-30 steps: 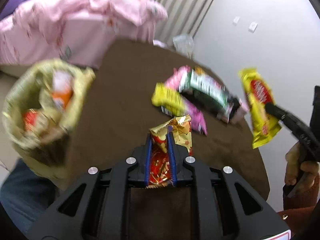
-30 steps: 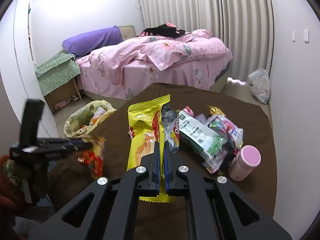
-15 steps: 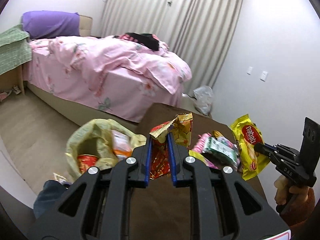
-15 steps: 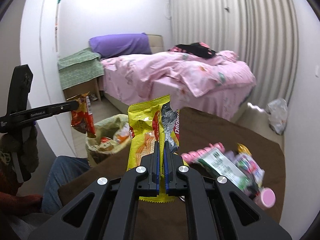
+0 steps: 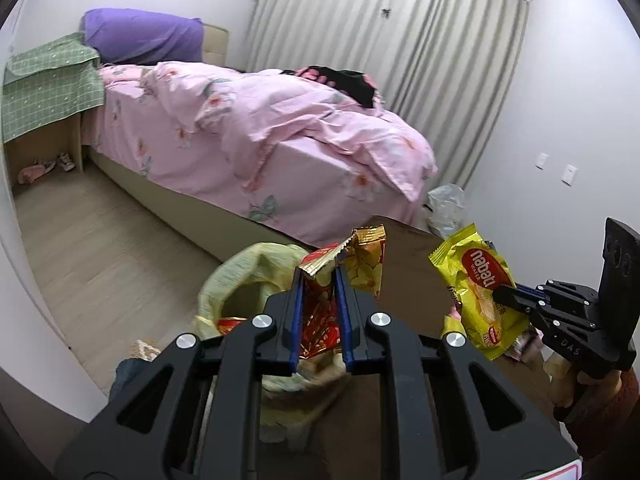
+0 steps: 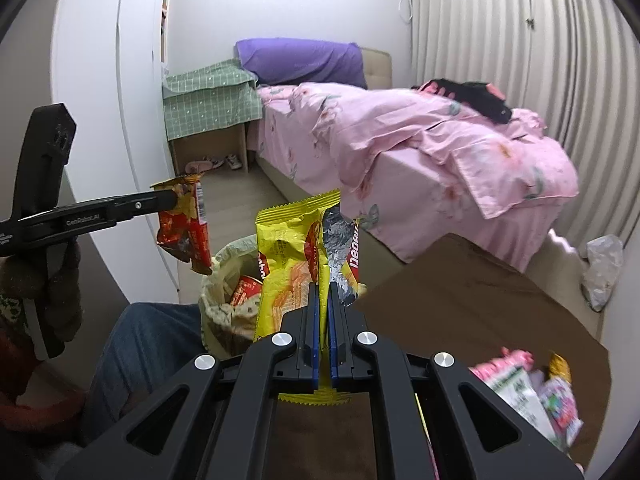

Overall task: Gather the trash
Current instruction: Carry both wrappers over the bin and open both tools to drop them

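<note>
My left gripper (image 5: 319,276) is shut on a red and gold snack wrapper (image 5: 320,312) and holds it above the open yellow-green trash bag (image 5: 248,276). The same wrapper (image 6: 184,224) shows at the left of the right wrist view, above the bag (image 6: 224,280). My right gripper (image 6: 324,292) is shut on a yellow wafer wrapper (image 6: 288,264), held in the air over the brown table's (image 6: 460,300) left edge, right of the bag. In the left wrist view that wrapper (image 5: 480,292) hangs at the right. The bag holds several wrappers.
More wrappers (image 6: 532,392) lie on the table at the right. A pink bed (image 5: 260,132) stands beyond the table, with curtains (image 5: 400,48) behind it. A white plastic bag (image 6: 604,268) sits on the floor by the wall. A person's jeans leg (image 6: 140,344) is beside the trash bag.
Both grippers have swung left from the table toward the trash bag, each keeping hold of its wrapper. The wrapper pile has slid to the right edge of the right wrist view.
</note>
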Motion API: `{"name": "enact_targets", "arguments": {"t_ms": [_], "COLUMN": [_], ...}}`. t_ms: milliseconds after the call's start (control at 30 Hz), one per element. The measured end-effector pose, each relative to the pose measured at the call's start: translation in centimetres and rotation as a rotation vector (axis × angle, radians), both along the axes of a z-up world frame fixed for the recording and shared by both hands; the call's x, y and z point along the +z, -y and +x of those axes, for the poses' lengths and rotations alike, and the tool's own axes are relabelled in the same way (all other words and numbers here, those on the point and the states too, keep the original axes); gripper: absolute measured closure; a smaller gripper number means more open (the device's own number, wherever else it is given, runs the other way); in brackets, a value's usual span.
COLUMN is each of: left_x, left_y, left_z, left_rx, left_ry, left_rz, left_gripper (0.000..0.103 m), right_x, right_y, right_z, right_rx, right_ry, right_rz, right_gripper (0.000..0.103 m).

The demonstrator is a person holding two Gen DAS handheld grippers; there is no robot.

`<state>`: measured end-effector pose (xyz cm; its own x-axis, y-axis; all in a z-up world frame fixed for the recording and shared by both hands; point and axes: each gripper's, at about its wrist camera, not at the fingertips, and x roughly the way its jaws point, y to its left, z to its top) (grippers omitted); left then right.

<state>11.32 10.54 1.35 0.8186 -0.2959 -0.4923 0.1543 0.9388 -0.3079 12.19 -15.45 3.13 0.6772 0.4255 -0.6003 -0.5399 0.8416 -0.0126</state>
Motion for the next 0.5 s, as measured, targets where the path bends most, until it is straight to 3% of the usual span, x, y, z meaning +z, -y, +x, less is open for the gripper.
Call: {"name": "enact_targets", "arguments": {"t_ms": [300,500], "left_x": [-3.6,-7.4], "left_y": [-2.6,-2.6], "left_z": [5.7,9.5], "left_rx": [0.022,-0.001], "left_ry": [-0.084,-0.161], "left_rz": [-0.028,-0.006], "left_gripper": [0.089,0.089], "right_x": [-5.2,-10.4], "right_y": [-5.0,-8.0], "right_z": [8.9,14.2], "right_rx": [0.021,-0.004], "right_ry": [-0.181,-0.315], "right_rz": [0.027,-0.023], "right_gripper": [0.097,0.097]}}
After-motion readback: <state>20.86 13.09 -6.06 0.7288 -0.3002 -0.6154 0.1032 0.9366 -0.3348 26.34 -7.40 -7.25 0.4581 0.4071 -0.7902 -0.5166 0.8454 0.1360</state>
